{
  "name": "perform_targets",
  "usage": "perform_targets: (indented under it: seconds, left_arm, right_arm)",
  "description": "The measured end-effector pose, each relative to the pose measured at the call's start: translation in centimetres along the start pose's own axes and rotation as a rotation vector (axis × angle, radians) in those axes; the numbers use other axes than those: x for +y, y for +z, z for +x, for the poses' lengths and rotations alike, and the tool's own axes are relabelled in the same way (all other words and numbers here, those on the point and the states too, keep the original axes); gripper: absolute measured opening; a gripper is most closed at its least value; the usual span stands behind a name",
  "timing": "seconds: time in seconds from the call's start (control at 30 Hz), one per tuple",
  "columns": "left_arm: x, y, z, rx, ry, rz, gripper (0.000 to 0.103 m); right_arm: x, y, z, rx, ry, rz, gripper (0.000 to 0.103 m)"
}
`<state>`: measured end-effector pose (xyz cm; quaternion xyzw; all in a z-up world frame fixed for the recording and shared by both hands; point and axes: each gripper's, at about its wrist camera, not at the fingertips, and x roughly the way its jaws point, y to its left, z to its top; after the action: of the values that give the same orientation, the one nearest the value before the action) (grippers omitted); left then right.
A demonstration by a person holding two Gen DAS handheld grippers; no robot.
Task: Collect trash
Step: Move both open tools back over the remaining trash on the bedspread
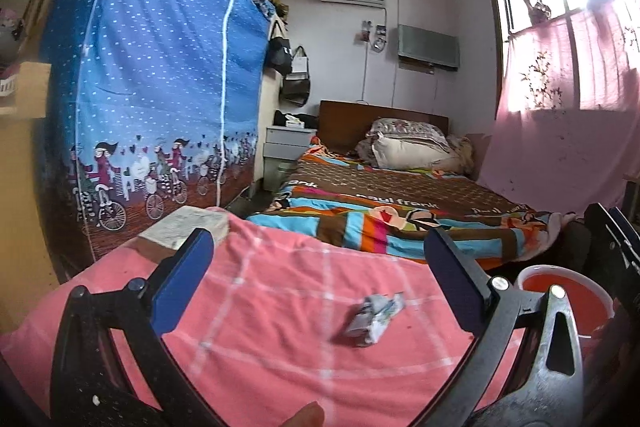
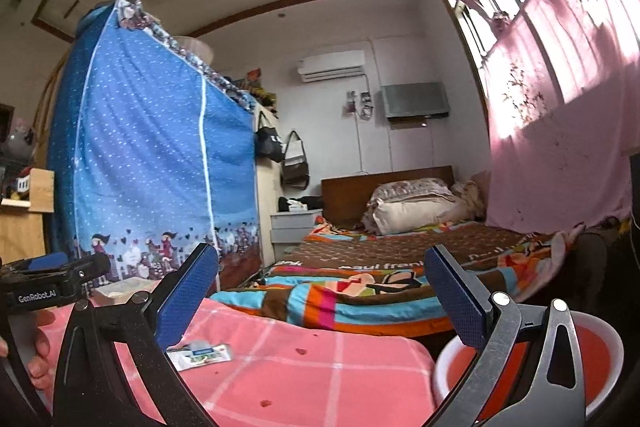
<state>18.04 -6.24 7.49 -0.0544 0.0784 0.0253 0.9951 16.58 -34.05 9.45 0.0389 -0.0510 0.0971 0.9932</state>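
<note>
Two views, both grippers spread wide w/ nothing between the pads.

Left wrist view: left gripper [image 1: 320,279] hangs over a pink checked cloth [image 1: 260,307] w/ white grid lines. A crumpled wrapper [image 1: 374,315], grey-white, lies on the cloth between the two fingers, nearer the right-hand one, touching neither. Red bin [image 1: 560,299] w/ white rim sits just off the cloth's right edge, partly behind the gripper frame. A pale flat block [image 1: 188,227] rests at the cloth's far left corner. Beyond: a bed [image 1: 400,203] w/ striped multicolour cover, a blue fabric wardrobe [image 1: 160,87] w/ bicycle print on the left, pink curtain [image 1: 568,107] on the right.

Right wrist view: right gripper [image 2: 322,295], jaws apart, empty. A flat white-green packet [image 2: 204,350] lies on the pink cloth just beside the left-hand finger, partly hidden by it; can't tell if touching. Red bin sits low right, behind the right-hand finger. Left gripper shows at the far left edge, a hand [image 2: 38,347] below it.
</note>
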Motion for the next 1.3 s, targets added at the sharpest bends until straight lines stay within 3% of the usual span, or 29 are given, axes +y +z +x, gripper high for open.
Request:
perform_targets:
  seconds: [0.3, 0.83, 0.93, 1.07, 1.17, 1.3]
  left_arm:
    - [2.9, -0.8, -0.1, 0.000, 0.019, 0.000, 0.103]
    - [5.5, -0.6, 1.4, 0.031, 0.002, 0.016, 0.103]
    - [5.9, -0.6, 2.1, 0.062, -0.004, 0.015, 0.103]
    - [6.4, -0.9, 3.6, 0.133, -0.014, 0.020, 0.103]
    - [6.7, -1.3, 5.4, 0.226, 0.003, 0.026, 0.103]
    - [8.0, -2.0, 7.0, 0.314, -0.002, -0.042, 0.103]
  right_arm:
    - [2.5, -1.0, 1.1, 0.020, 0.055, -0.059, 0.103]
    - [6.5, -2.9, 4.1, 0.176, 0.106, -0.135, 0.103]
    - [7.3, -3.1, 5.5, 0.252, 0.090, -0.145, 0.103]
    - [8.4, -4.6, 9.0, 0.458, 0.051, -0.181, 0.103]
    - [9.0, -5.8, 11.2, 0.594, 0.057, -0.167, 0.103]
    - [10.1, -7.5, 13.2, 0.725, 0.094, -0.161, 0.103]
